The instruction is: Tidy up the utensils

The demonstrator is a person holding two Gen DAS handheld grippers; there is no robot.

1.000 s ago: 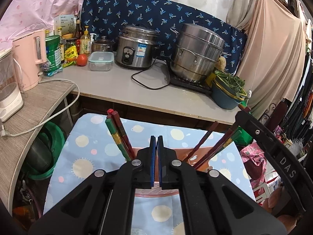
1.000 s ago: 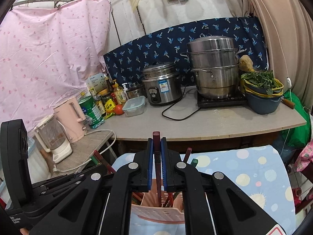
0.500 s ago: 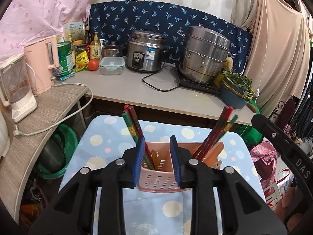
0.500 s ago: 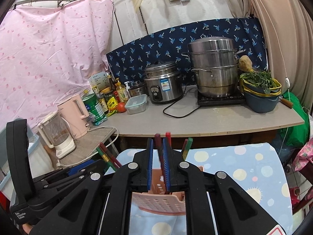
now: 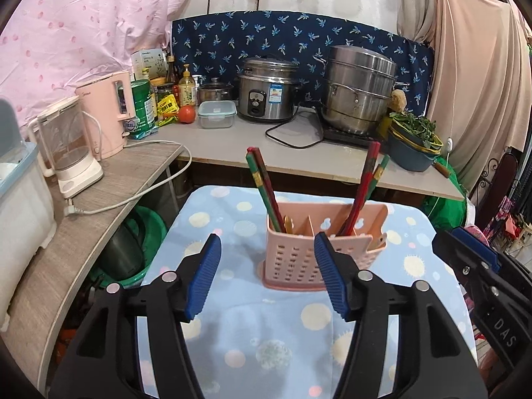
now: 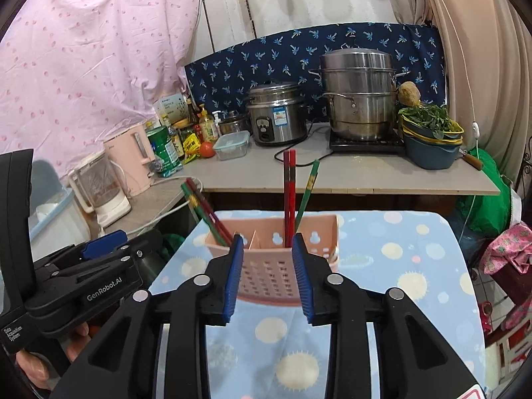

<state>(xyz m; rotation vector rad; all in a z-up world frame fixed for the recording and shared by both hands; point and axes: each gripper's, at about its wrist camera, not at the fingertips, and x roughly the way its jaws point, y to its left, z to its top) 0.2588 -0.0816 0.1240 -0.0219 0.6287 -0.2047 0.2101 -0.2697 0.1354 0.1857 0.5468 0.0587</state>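
My left gripper (image 5: pixel 266 272) and right gripper (image 6: pixel 267 274) are both opening with nothing between the pads. Just ahead of each stands the pink caddy (image 5: pixel 319 256) on the spotted cloth (image 5: pixel 259 342), chopsticks (image 6: pixel 288 196) leaning in its outer compartments (sorted by slot, I judge), so they stay upright unaided.

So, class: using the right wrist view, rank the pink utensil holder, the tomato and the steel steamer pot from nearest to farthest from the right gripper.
1. Pink utensil holder, just ahead on the cloth.
2. Tomato, counter, left.
3. Steel steamer pot, counter back, right.
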